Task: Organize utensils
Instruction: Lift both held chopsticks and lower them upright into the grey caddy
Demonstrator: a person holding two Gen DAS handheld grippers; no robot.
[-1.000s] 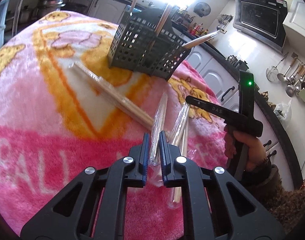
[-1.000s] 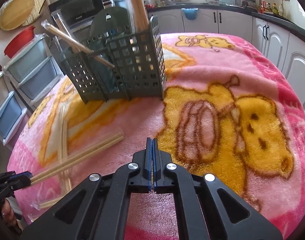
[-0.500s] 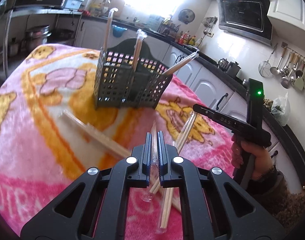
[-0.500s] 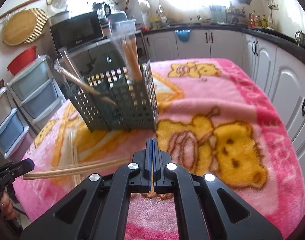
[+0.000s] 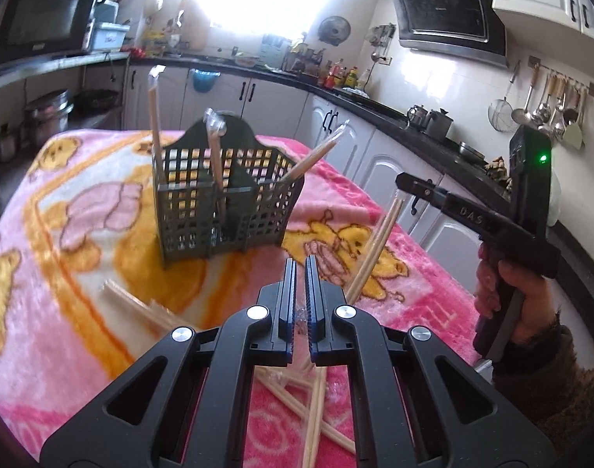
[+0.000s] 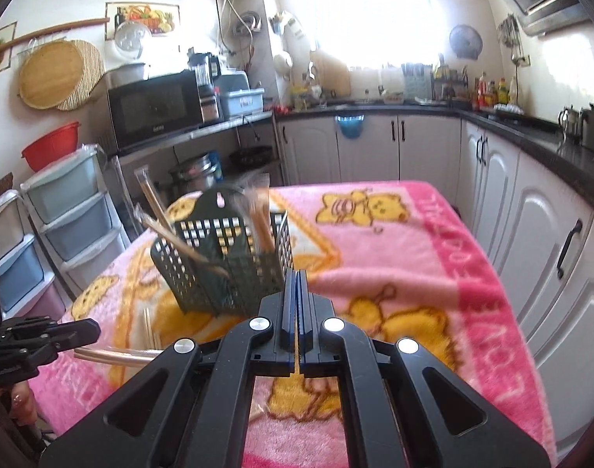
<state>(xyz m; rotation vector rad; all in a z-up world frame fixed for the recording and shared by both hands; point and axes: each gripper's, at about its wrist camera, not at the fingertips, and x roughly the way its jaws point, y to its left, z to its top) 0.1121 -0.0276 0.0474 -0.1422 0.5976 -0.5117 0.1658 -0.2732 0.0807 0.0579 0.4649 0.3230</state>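
Your left gripper (image 5: 300,273) is pinched shut on a clear-wrapped pair of chopsticks (image 6: 114,355). From the right wrist camera the pair sticks out sideways from it, above the blanket (image 5: 82,257). Your right gripper (image 6: 297,284) is clamped tight on a second pair (image 5: 371,249), which slants down from its tip in the air. The dark slotted basket (image 5: 223,202) stands upright on the blanket beyond both grippers. Three wrapped sticks (image 5: 154,117) poke out of its compartments, one leaning far over the right rim. More loose chopsticks (image 5: 141,306) lie on the blanket below your left gripper.

A second ago both pairs lay flat on the blanket with your grippers low over them. Now both are lifted clear and the basket sits lower in view.

The blanket is fluffy pink with yellow bear prints. White kitchen cabinets (image 6: 538,241) with a dark counter run around it, a microwave (image 6: 156,111) sits to one side, and ladles hang on the tiled wall.
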